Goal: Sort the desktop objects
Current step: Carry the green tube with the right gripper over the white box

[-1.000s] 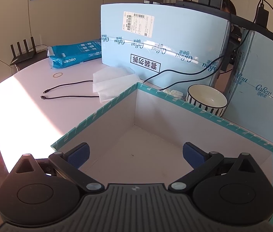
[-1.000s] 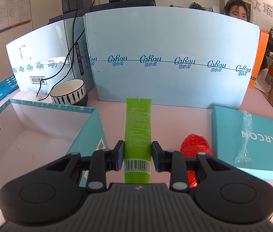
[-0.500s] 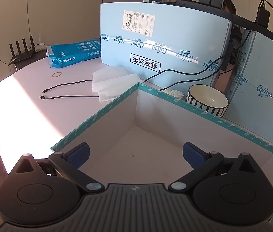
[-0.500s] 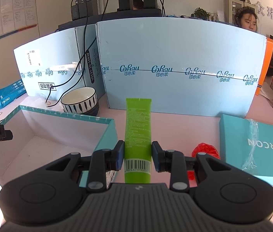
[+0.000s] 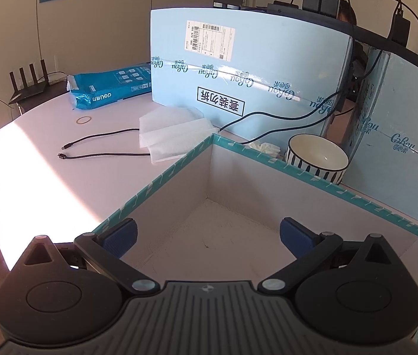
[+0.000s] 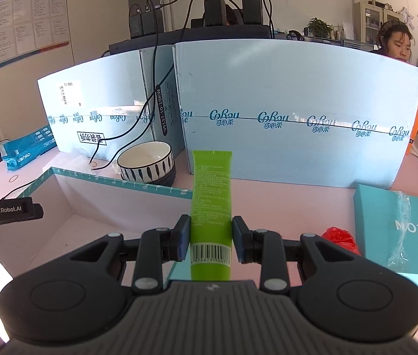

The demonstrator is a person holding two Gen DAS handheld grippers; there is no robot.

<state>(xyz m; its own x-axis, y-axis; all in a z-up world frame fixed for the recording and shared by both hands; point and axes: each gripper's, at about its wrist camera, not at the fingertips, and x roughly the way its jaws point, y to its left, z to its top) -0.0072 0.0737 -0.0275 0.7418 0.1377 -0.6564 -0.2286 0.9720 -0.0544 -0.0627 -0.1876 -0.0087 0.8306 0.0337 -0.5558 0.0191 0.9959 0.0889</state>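
Pale pink table (image 6: 297, 198) in an office, walled by light blue cartons (image 6: 297, 109).

Teal-rimmed box (image 5: 312, 174) lies bare inside; the left gripper (image 5: 206, 236) hangs over it, fingers wide. Right gripper (image 6: 211, 238) clamps the green tube (image 6: 211, 189), the striped bowl (image 6: 146, 162) at 11 o'clock.

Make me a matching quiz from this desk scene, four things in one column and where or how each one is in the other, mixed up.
Things:
1. green tube
2. striped bowl
3. red bag
4. left tool

States:
A. open, over the teal-edged box
B. clamped in the right tool
C. behind the box's far wall
D. beside the teal lid

Pairs: 1-B, 2-C, 3-D, 4-A
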